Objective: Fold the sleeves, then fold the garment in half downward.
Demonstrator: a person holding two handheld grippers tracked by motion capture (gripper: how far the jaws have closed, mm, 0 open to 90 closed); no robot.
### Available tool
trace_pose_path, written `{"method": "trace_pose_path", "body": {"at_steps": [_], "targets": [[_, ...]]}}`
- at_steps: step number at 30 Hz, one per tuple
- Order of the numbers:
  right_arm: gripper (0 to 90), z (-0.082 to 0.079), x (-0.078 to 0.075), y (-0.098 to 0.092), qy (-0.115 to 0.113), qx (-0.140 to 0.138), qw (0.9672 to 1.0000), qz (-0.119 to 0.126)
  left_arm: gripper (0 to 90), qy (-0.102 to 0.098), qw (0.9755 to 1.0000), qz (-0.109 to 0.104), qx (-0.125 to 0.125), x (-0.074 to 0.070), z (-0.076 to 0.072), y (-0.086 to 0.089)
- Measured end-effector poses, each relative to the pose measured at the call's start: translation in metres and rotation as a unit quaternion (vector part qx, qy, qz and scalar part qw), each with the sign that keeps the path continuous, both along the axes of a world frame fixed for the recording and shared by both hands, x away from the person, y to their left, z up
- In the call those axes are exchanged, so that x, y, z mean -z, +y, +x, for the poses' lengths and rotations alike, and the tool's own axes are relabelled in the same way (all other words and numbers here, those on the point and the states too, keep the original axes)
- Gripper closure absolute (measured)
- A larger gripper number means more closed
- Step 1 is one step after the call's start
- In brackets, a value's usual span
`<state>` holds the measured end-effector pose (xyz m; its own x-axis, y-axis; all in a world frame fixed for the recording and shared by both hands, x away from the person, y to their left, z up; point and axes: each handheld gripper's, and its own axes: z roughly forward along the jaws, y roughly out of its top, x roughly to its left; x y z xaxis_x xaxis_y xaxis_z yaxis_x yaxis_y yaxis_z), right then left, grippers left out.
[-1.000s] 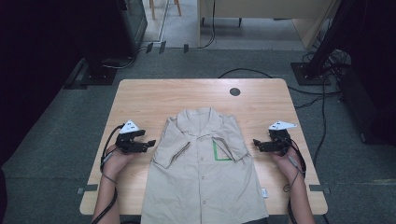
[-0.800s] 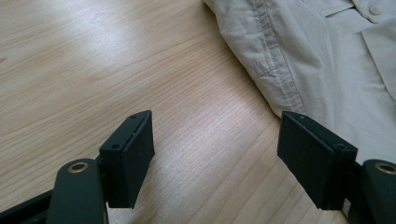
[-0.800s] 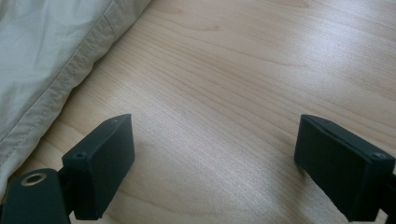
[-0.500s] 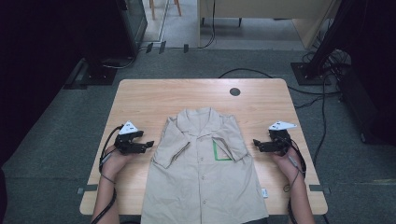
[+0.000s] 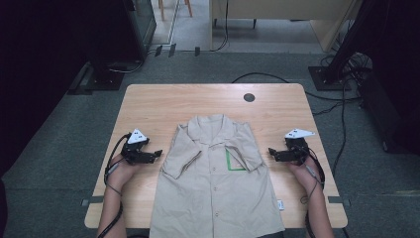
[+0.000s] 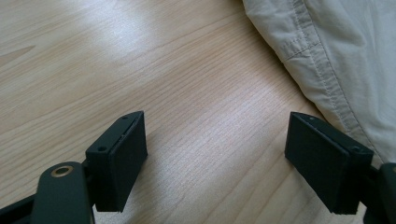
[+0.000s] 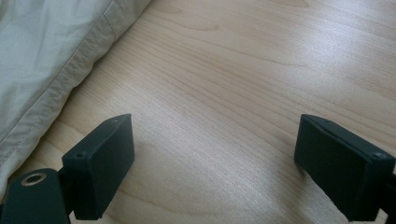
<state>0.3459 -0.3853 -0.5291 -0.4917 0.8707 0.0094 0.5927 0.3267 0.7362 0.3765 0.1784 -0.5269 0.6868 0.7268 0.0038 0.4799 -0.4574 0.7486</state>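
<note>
A beige short-sleeved shirt (image 5: 215,183) is laid flat, front up, in the middle of the wooden counter (image 5: 198,101), collar pointing to 12 o'clock and hem hanging over the near edge at 6. A green square outline (image 5: 234,159) is seen on the chest.

The left tongs (image 5: 157,153) are parked on the counter at 9 o'clock from the shirt, just beside the sleeve hem, aimed toward 3 o'clock. The jaws have just been opening and are spread wide, with only bare wood seen between them in the left gripper view; the sleeve (image 6: 336,60) is seen beyond the jaw tips.

The right tongs (image 5: 271,152) are placed at 3 o'clock, aimed at 9, jaws wide apart too, nothing gripped, the other sleeve (image 7: 51,60) just off one jaw.
</note>
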Motion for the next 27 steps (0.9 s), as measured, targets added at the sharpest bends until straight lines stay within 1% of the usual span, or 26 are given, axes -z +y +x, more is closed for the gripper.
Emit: {"method": "trace_pose_path", "body": {"at_steps": [6,13,16,18,20,21,22,23,27], "targets": [[12.0,0.0,0.0,0.0,0.0,0.002,1.0,0.0,21.0,0.001,1.0,0.0,-0.008,0.0,-0.001,0.0],[12.1,-0.001,0.0,0.001,0.0,0.006,1.0,0.001,21.1,0.0,0.9999,0.0,-0.012,0.0,-0.001,0.0],[12.3,-0.001,0.0,0.001,0.001,0.01,0.9999,0.0,23.5,0.0,0.9999,-0.003,-0.014,0.0,-0.001,0.0],[15.6,-0.001,-0.002,0.001,0.005,0.011,0.9999,-0.001,23.5,0.007,0.9998,-0.005,-0.015,-0.002,0.0,0.0],[16.0,-0.002,-0.003,0.001,0.009,0.013,0.9999,0.0,23.5,0.015,0.9996,-0.005,-0.022,-0.003,0.001,-0.001],[16.2,-0.002,-0.003,0.0,0.009,0.013,0.9999,0.0,23.5,0.015,0.9996,-0.005,-0.024,-0.004,0.001,-0.002],[19.3,-0.002,-0.003,0.0,0.009,0.014,0.9999,-0.002,23.5,0.014,0.9996,-0.005,-0.024,-0.006,0.002,-0.002],[22.0,-0.002,-0.004,0.0,0.009,0.015,0.9998,-0.003,23.5,0.014,0.9995,-0.009,-0.026,-0.006,0.002,-0.002],[22.4,-0.002,-0.007,-0.001,0.013,0.018,0.9997,0.006,23.5,0.018,0.999,-0.027,-0.032,-0.01,0.002,-0.003]]}}
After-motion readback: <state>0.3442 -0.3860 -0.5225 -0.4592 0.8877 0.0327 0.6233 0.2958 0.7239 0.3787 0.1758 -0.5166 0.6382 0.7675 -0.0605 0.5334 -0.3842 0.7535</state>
